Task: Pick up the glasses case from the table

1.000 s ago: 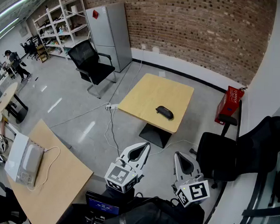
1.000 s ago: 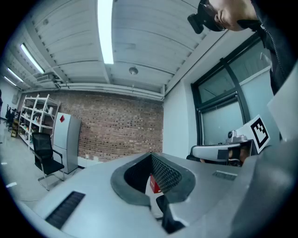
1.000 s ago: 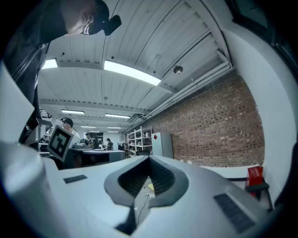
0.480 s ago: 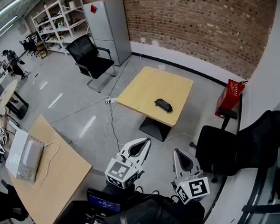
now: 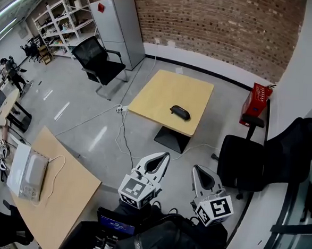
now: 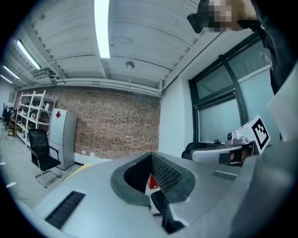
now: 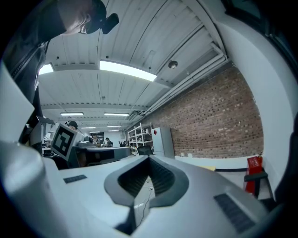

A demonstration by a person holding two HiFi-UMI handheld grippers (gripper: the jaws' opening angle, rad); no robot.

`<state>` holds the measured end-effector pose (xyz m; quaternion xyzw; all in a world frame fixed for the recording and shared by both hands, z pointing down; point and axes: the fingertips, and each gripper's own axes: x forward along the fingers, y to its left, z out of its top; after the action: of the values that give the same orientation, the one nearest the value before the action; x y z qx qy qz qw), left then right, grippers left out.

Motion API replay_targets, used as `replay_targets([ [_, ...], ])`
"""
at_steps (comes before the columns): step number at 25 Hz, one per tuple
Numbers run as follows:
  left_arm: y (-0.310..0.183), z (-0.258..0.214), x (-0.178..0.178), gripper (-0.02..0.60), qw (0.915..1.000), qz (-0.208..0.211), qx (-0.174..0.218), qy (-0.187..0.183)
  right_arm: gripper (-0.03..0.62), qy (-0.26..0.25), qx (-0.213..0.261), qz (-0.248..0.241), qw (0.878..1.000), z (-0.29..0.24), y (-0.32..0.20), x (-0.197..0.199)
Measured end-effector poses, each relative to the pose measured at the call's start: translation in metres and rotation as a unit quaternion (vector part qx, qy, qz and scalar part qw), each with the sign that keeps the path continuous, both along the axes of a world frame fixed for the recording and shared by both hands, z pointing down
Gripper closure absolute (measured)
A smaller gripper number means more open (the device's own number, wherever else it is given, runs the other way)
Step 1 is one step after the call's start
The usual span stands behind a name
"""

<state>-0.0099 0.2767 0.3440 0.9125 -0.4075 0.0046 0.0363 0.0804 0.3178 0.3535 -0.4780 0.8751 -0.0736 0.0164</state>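
The black glasses case (image 5: 179, 113) lies on the square wooden table (image 5: 156, 102), toward its right side, out in the middle of the room. Both grippers hang low in the head view, well short of the table and over the grey floor. My left gripper (image 5: 166, 156) is shut, its white jaws meeting at the tip, with nothing in it. My right gripper (image 5: 195, 168) is shut and empty too. In the left gripper view the left gripper (image 6: 151, 155) points level at the brick wall. The right gripper (image 7: 149, 158) shows its jaws closed in its own view; the case is hidden in both gripper views.
A black office chair (image 5: 99, 64) and a grey fridge (image 5: 117, 31) stand beyond the table at left. Another black chair (image 5: 244, 164) is close on the right, near a red box (image 5: 258, 104). A wooden desk (image 5: 74, 182) with a white device (image 5: 27, 179) is at lower left. Cables (image 5: 121, 132) cross the floor.
The table and case have slid slightly up and left in the head view. Both grippers have edged a little forward, still shut and empty.
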Motion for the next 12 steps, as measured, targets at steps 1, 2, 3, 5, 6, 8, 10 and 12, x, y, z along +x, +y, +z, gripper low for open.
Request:
replay_targets([
  [1,-0.001,0.001,0.001,0.583,1.0,0.001,-0.002,-0.001,0.589,-0.003,-0.002,0.0,1.0,0.002,-0.001,0.001],
  [2,-0.002,0.003,0.002,0.583,1.0,0.001,-0.003,-0.003,0.589,-0.006,-0.005,0.001,1.0,0.003,-0.002,0.002],
  [3,-0.003,0.005,0.003,0.583,1.0,0.001,-0.005,-0.006,0.589,-0.008,-0.007,0.001,1.0,0.005,-0.003,0.003],
  [5,-0.008,0.008,0.002,0.583,0.9999,0.0,-0.009,-0.01,0.589,-0.01,-0.009,0.0,1.0,0.007,-0.008,0.002],
  [6,-0.012,0.01,0.0,0.583,0.9999,0.0,-0.01,-0.01,0.589,-0.009,-0.01,-0.001,1.0,0.008,-0.011,0.0],
  [8,-0.022,0.011,-0.001,0.583,0.9999,0.002,-0.011,-0.008,0.589,-0.004,-0.013,0.0,1.0,0.01,-0.018,-0.003],
  [10,-0.035,0.011,0.001,0.583,0.9999,0.011,-0.008,-0.005,0.589,-0.001,-0.016,0.004,1.0,0.013,-0.028,-0.004],
  [12,-0.049,0.01,0.004,0.583,0.9998,0.021,-0.005,0.0,0.589,-0.002,-0.02,0.01,1.0,0.014,-0.042,-0.003],
])
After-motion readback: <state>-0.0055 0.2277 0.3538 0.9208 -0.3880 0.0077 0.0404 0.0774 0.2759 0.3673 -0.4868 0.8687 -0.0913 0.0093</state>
